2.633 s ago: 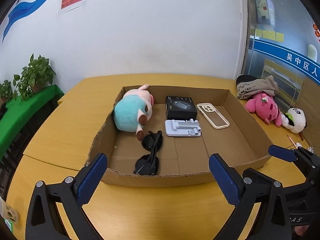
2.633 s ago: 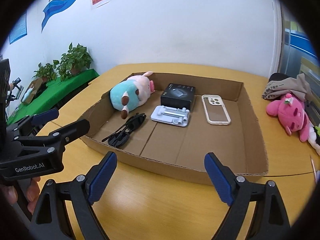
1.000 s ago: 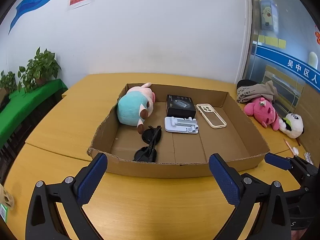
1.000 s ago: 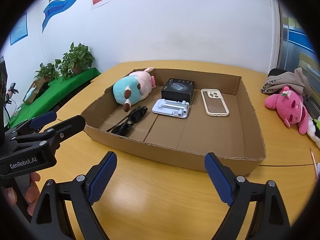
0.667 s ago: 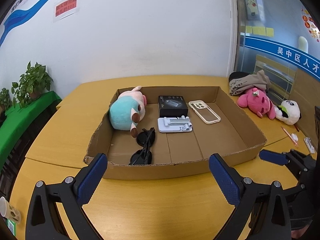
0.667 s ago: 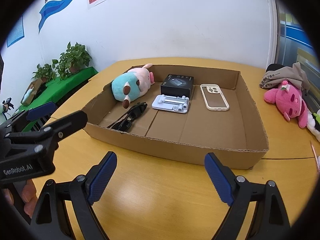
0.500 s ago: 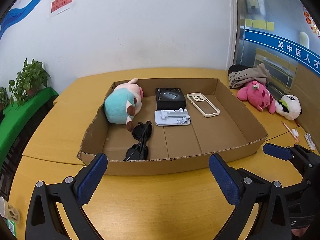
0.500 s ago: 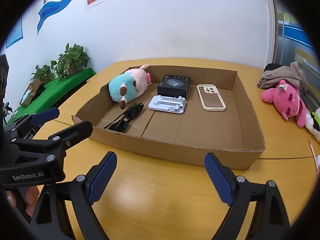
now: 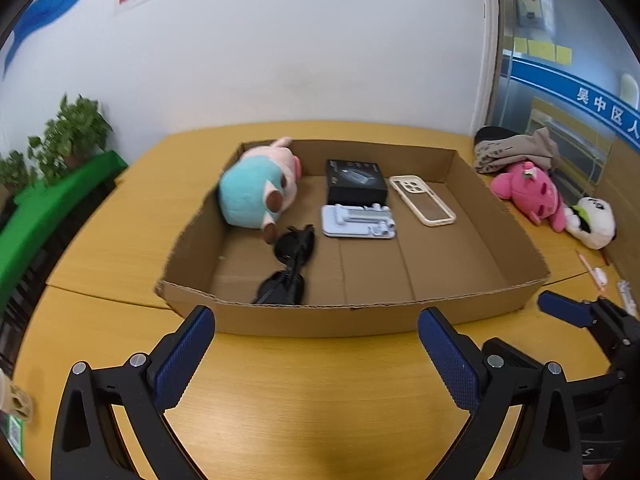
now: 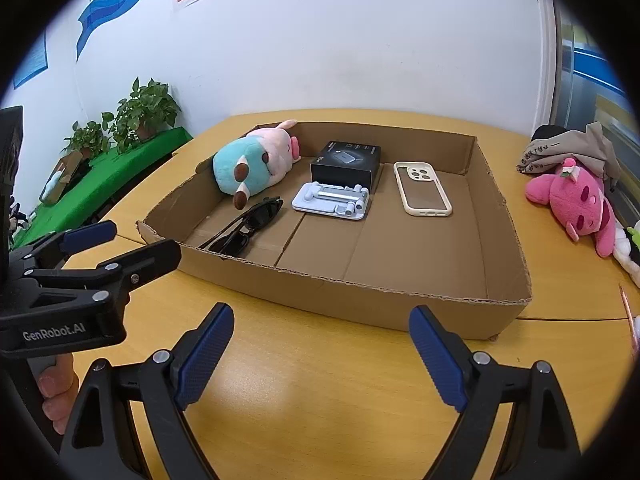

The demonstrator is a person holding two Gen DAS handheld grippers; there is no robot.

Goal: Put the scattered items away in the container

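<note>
A shallow cardboard box (image 9: 328,320) (image 10: 360,304) lies on the yellow table. In it lie a teal and pink plush pig (image 9: 256,196) (image 10: 256,162), a black box (image 9: 355,186) (image 10: 347,164), a white phone stand (image 9: 358,222) (image 10: 332,202), a cream phone case (image 9: 422,205) (image 10: 422,194) and black sunglasses (image 9: 290,266) (image 10: 246,230). My left gripper (image 9: 316,354) is open and empty in front of the box's near wall. My right gripper (image 10: 320,352) is open and empty, also short of the near wall. The left gripper also shows at the left of the right wrist view (image 10: 100,252).
A pink plush (image 9: 530,194) (image 10: 576,204), a panda plush (image 9: 592,222) and a folded grey cloth (image 9: 516,152) (image 10: 572,152) lie on the table right of the box. Pens (image 9: 592,270) lie near the right edge. Potted plants (image 10: 140,112) stand on a green shelf at left.
Both grippers have drawn back slightly from the box and shifted view a little; they stay open and empty. The items in the box have not moved.
</note>
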